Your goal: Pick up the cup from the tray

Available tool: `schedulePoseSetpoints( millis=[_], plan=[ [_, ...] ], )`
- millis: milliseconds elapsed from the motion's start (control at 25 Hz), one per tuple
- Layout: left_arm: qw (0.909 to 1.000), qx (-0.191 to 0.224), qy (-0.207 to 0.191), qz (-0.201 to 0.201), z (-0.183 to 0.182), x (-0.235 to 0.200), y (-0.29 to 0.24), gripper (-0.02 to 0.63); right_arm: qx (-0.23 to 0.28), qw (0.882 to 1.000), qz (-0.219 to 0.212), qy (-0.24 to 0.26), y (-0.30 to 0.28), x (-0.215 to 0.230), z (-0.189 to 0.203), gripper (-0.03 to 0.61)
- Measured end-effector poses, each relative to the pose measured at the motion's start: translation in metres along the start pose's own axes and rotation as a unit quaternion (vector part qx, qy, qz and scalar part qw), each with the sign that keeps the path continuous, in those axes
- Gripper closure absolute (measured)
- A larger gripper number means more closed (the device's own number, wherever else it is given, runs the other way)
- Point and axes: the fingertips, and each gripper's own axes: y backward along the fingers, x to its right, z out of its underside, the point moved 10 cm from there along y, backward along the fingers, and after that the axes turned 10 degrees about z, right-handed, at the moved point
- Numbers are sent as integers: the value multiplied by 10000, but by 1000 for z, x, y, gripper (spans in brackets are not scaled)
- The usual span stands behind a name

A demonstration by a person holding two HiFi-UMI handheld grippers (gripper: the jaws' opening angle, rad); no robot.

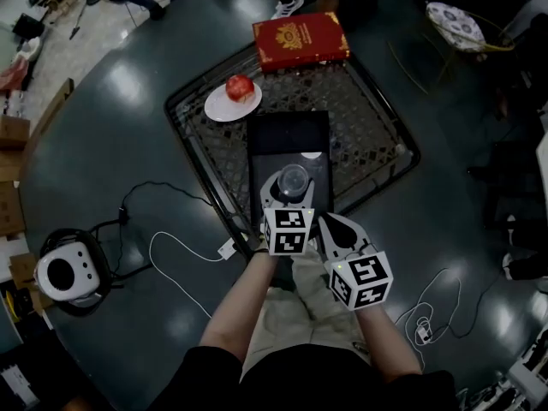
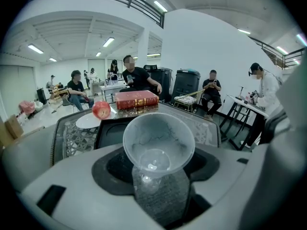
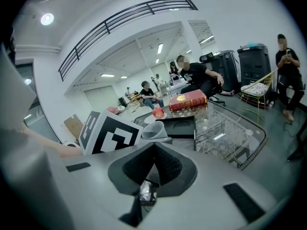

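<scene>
A clear plastic cup (image 1: 294, 181) hangs just above the near end of the black tray (image 1: 276, 139), with my left gripper (image 1: 293, 190) shut on its lower part. In the left gripper view the cup (image 2: 158, 143) tilts its open mouth toward the camera, its base pinched between the dark pads (image 2: 160, 195). My right gripper (image 1: 334, 226) floats close beside it on the right, shut with nothing between its pads (image 3: 165, 164). The right gripper view also takes in the cup (image 3: 154, 131) and the left gripper's marker cube (image 3: 109, 133).
The tray lies on a wire-mesh glass panel (image 1: 377, 118) on a dark round table. A red apple (image 1: 241, 86) sits on a white plate, and a red book (image 1: 300, 41) lies behind. A white device (image 1: 64, 272) and cables are at the left. People sit in the background.
</scene>
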Motion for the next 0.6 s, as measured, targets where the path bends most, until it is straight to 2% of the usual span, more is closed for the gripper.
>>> schedulePoseSetpoints(
  millis=[600],
  plan=[
    [9996,262,41,-110,-12,19,62,325,193,9994,-26,275,27,-9,-7,568]
  ],
)
